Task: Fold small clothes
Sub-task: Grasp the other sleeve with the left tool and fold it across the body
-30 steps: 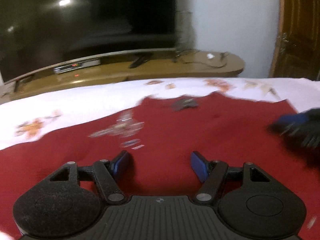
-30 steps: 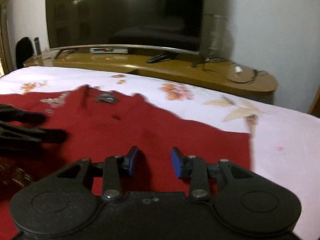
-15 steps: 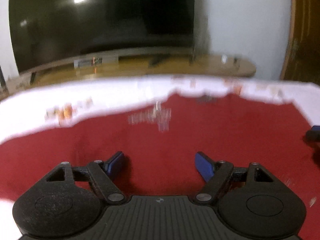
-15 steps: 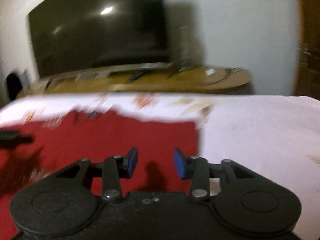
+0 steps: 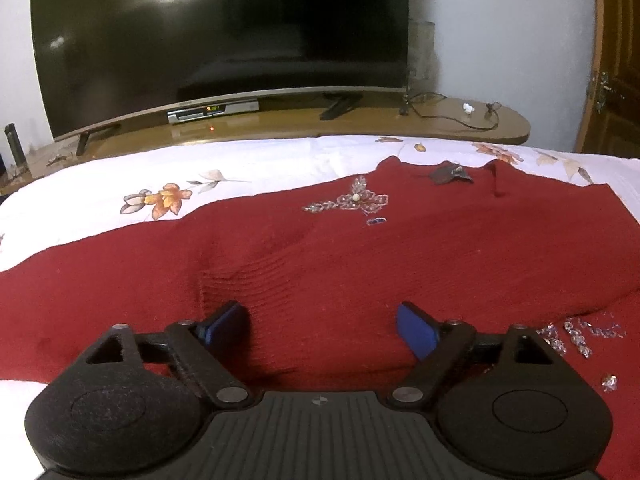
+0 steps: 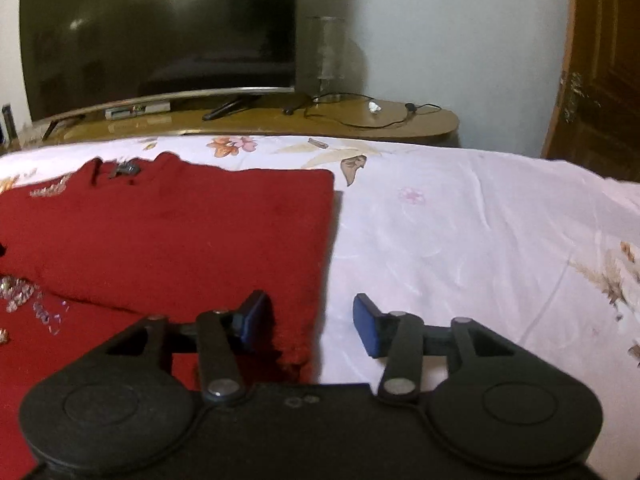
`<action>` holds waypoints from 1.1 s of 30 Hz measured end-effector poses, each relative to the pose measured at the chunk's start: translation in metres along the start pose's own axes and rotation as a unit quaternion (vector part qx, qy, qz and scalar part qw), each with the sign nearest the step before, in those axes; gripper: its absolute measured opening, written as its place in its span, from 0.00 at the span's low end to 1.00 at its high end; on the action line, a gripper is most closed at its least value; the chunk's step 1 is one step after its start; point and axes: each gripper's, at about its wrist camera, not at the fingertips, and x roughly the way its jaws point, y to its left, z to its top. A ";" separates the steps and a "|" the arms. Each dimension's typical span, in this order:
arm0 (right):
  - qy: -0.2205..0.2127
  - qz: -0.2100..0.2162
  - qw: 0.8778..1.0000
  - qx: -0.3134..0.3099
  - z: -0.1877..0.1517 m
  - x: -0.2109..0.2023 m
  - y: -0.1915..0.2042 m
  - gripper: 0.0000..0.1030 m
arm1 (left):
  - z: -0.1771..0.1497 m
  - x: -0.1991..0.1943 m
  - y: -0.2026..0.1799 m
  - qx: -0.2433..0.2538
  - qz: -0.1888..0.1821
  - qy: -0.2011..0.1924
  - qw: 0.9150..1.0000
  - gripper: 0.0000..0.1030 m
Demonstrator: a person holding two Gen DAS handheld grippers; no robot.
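A dark red knitted sweater [image 5: 400, 256] with a beaded butterfly on the chest lies on a white floral bedsheet [image 5: 120, 176]. One sleeve is folded across its front. My left gripper [image 5: 322, 326] is open and empty, low over the sweater's ribbed sleeve cuff. In the right wrist view the sweater [image 6: 180, 232] fills the left half, its right edge straight. My right gripper [image 6: 310, 320] is open and empty, straddling that right edge near the hem, left finger over the knit, right finger over the sheet [image 6: 480, 240].
A large dark TV [image 5: 220, 40] stands on a wooden console [image 5: 440, 124] beyond the bed, with a set-top box and cables on it. A wooden door [image 6: 600, 64] is at the right. Loose beadwork [image 5: 576, 332] shows on the sweater's lower right.
Both grippers have drawn apart: the left swung left over the sleeve cuff, the right moved right to the sweater's right edge. Each gripper has left the other's view. Both jaws have opened wider.
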 end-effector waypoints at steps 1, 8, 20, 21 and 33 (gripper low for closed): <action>0.000 0.000 1.000 0.009 -0.001 -0.003 -0.004 0.52 | -0.001 -0.001 0.001 0.001 -0.001 -0.001 1.000 0.82; -0.032 -0.022 0.998 0.054 -0.018 -0.058 -0.026 0.54 | -0.030 -0.064 0.047 0.008 0.054 -0.028 0.998 1.00; 0.004 -0.064 0.989 0.130 -0.075 -0.127 -0.031 0.55 | -0.116 -0.126 0.304 -0.450 0.066 -0.079 0.887 0.86; 0.004 -0.060 0.990 0.130 -0.073 -0.129 -0.026 0.56 | -0.119 -0.125 0.319 -0.482 0.054 -0.088 0.870 0.85; -0.008 -0.041 0.993 0.111 -0.050 -0.140 0.023 0.57 | -0.109 -0.081 0.385 -0.544 0.086 -0.078 0.831 0.07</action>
